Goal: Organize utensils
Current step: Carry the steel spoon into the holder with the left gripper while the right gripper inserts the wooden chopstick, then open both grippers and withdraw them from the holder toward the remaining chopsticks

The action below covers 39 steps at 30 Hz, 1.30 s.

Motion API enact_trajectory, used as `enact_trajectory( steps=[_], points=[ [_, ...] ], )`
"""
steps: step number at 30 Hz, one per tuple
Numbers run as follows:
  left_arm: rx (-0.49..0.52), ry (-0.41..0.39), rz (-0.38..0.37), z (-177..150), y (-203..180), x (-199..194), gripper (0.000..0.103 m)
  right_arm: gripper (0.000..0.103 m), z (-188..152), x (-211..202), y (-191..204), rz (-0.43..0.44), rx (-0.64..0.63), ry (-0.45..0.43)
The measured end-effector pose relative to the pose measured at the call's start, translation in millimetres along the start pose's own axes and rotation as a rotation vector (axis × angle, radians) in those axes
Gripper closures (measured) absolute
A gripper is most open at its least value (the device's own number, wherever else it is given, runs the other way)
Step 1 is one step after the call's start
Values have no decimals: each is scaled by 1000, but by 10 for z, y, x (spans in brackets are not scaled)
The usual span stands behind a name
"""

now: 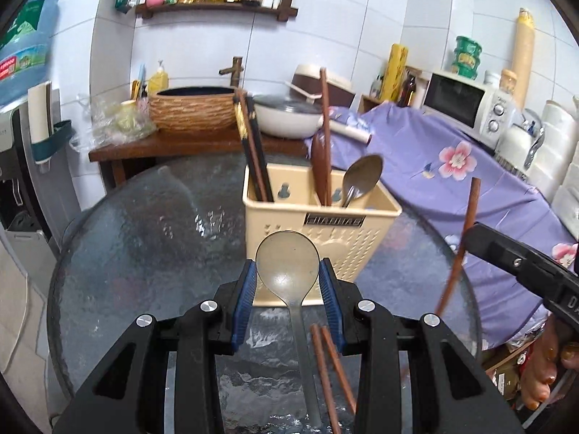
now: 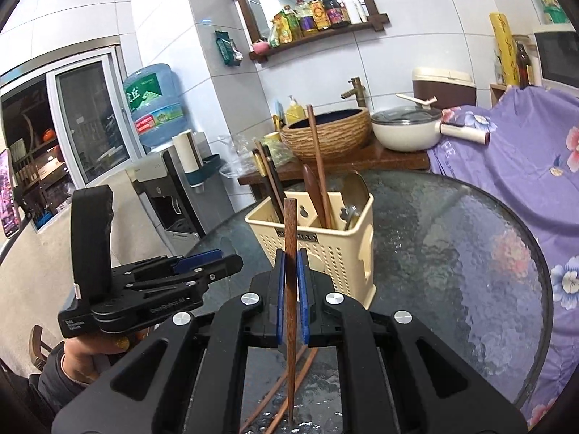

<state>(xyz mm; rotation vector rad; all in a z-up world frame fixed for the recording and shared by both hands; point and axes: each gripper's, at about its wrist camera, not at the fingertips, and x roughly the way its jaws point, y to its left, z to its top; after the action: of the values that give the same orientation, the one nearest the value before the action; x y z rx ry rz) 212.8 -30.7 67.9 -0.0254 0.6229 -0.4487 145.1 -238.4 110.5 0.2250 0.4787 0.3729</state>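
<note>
My left gripper (image 1: 287, 271) is shut on a metal spoon (image 1: 287, 267), its blue pads pressing both sides of the bowl while the handle hangs down. Just beyond stands the cream utensil holder (image 1: 318, 231) with dark chopsticks (image 1: 253, 152), a wooden spoon (image 1: 320, 166) and a second metal spoon (image 1: 362, 177) inside. My right gripper (image 2: 290, 264) is shut on a brown chopstick (image 2: 290, 224) held upright in front of the holder (image 2: 325, 253). Two more brown chopsticks (image 1: 329, 369) lie on the glass below. The left gripper (image 2: 217, 264) shows at the left of the right wrist view.
The round glass table (image 2: 470, 253) ends close on the right against a purple floral cloth (image 2: 524, 166). Behind the holder a wooden counter carries a woven basin (image 1: 191, 108) and a lidded white pan (image 1: 289, 115). A microwave (image 1: 466, 105) is at the right, a water dispenser (image 2: 155, 105) at the left.
</note>
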Motion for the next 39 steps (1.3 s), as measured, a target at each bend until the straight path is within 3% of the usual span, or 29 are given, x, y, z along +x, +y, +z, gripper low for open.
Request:
enact_trajectory(
  steps=[16, 28, 32, 39],
  points=[
    [11, -166, 21, 705, -7, -396, 68, 96, 746, -155, 237, 17, -77, -73],
    [-78, -323, 76, 1420, 53, -297, 68, 96, 1538, -180, 368, -67, -133, -192],
    [-81, -367, 111, 1431, 40, -137, 68, 96, 1586, -91, 388, -115, -172, -233],
    [-50, -336, 151, 1177, 11, 233, 68, 96, 1341, 250, 204, -149, -143, -180]
  ],
)
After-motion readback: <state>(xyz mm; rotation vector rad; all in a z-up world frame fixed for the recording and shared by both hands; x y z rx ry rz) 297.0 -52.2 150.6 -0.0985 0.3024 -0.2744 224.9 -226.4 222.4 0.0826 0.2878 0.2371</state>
